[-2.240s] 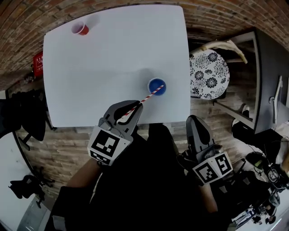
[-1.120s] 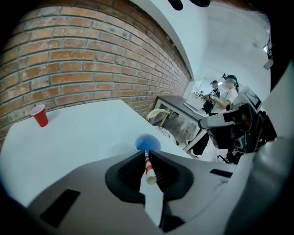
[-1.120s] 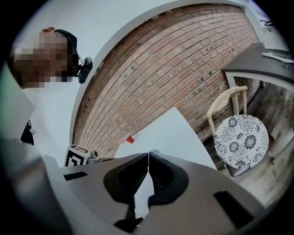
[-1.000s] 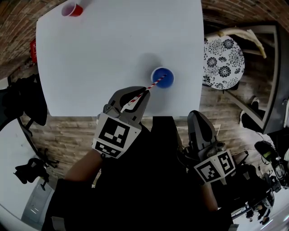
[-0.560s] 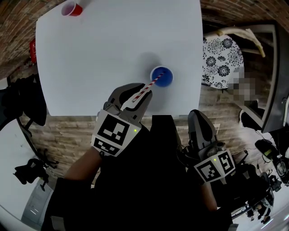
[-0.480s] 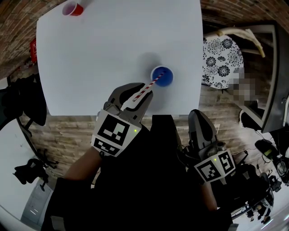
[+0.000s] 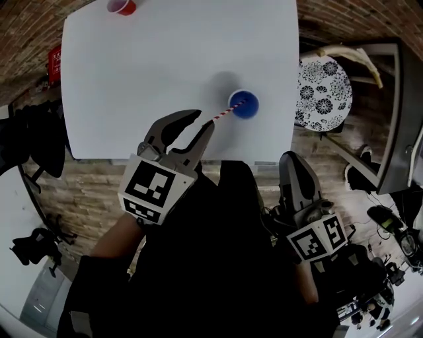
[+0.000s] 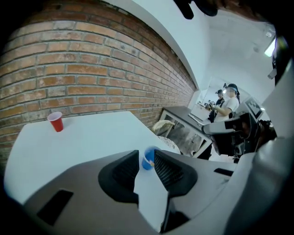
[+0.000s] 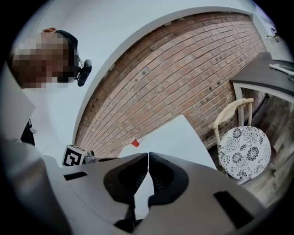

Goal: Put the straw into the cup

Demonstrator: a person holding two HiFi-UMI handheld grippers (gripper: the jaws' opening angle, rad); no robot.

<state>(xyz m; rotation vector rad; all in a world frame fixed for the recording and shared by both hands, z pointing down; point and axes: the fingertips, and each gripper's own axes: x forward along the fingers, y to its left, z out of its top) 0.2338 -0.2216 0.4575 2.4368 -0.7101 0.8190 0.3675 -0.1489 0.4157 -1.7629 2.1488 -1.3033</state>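
Observation:
A blue cup [image 7: 245, 104] stands on the white table [image 7: 132, 79] near its front right corner. A red-and-white striped straw [image 7: 223, 115] sits in the cup and leans out over the rim toward me. My left gripper [image 7: 204, 119] hovers just short of the straw's free end, open, with nothing between the jaws. In the left gripper view the blue cup [image 8: 148, 158] shows through the gap in the left gripper [image 8: 147, 161]. My right gripper [image 7: 295, 173] is shut and empty, held low off the table's front edge; in the right gripper view the right gripper [image 9: 148, 170] has its jaws touching.
A red cup [image 7: 122, 6] stands at the table's far left corner, also seen as the red cup [image 8: 55, 122]. A chair with a floral seat [image 7: 324, 92] is right of the table, beside a dark counter [image 7: 403, 119]. A brick wall [image 8: 92, 69] runs behind the table.
My left gripper has opened and let go of the straw, which now stays leaning in the blue cup. The gripper has drawn back a little. The right gripper has not moved.

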